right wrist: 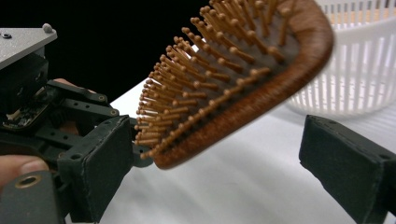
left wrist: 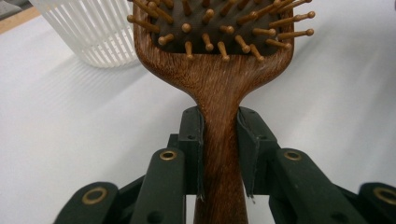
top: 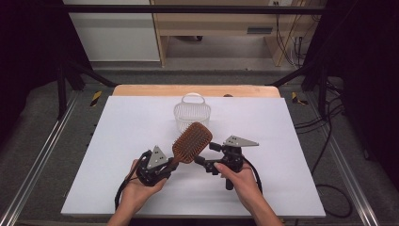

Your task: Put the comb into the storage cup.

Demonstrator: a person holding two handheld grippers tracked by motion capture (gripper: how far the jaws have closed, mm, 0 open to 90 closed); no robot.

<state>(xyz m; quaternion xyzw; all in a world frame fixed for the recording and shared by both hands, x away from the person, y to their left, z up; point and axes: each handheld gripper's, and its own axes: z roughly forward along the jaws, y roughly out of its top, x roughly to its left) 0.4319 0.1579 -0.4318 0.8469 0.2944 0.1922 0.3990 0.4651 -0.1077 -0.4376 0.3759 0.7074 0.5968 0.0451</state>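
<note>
A white rectangular board (top: pixel 141 141) covers the wooden table, and near its far edge, about the middle, stands a white slatted plastic basket (top: pixel 191 115) with a loop handle. Just in front of the basket, raised off the board, is a brown wooden paddle hairbrush (top: pixel 191 141) with wooden pins set in a dark pad; its head points away and to the right, its handle slants down to the near left.

The left gripper (top: pixel 164 165), held in the person's left hand (top: pixel 139 186), is clamped on that handle: in the left gripper view the two black pads press against either side of the narrow neck of the hairbrush (left wrist: pixel 219 116), just below where it widens into the head, with the basket (left wrist: pixel 93 32) behind on the left.

The right gripper (top: pixel 207 154), in the right hand (top: pixel 240 176), sits just right of the brush head with its jaws spread wide. In the right gripper view the head of the hairbrush (right wrist: pixel 233 79) hangs between and beyond the two pads; it seems to touch neither, though blur at the rim leaves this unsure.
</note>
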